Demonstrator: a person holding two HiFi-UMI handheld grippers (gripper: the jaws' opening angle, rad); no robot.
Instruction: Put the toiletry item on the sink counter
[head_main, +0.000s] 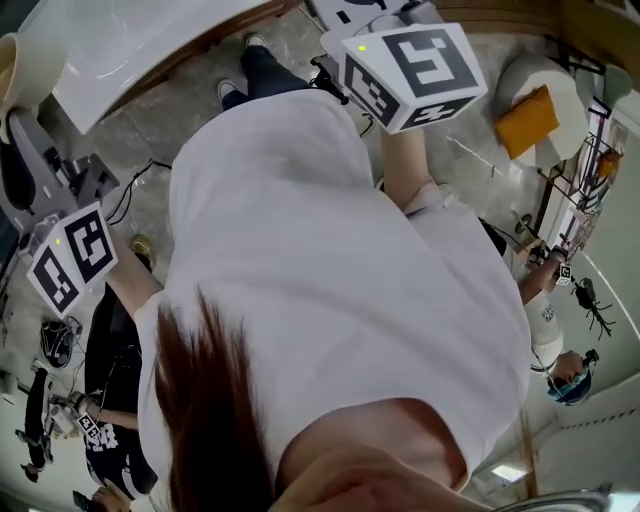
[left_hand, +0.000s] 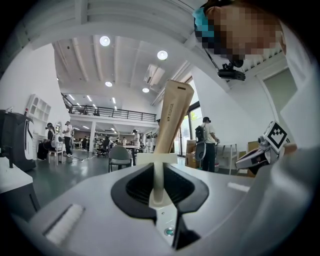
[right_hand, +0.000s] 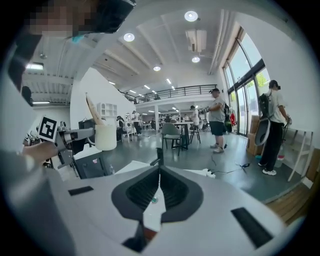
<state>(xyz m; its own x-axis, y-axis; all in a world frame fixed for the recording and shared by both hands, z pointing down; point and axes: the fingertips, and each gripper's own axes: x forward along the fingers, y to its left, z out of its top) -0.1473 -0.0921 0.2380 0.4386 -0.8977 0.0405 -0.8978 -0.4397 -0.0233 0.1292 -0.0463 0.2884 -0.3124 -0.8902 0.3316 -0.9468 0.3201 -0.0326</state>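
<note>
Left gripper (left_hand: 158, 172) is clamped on a thin cream part of the white cup (right_hand: 105, 137), with the tan toiletry item (left_hand: 175, 115) standing inside, held in mid-air. Right gripper (right_hand: 159, 176) is closed and empty. Best to keep the cup level and lower it gently onto the surface.

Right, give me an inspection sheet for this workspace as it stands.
surface: white basin-like top, likely the sink counter, at the head view's upper left
job's things: white cup with a wooden-handled item standing in it, held in the air
clutter: orange item lying on a white round object
grippers: left gripper shut on the white cup's wall; right gripper shut, empty
cables: black cable on the floor
surroundings: open hall, people standing, chairs, mezzanine railing
</note>
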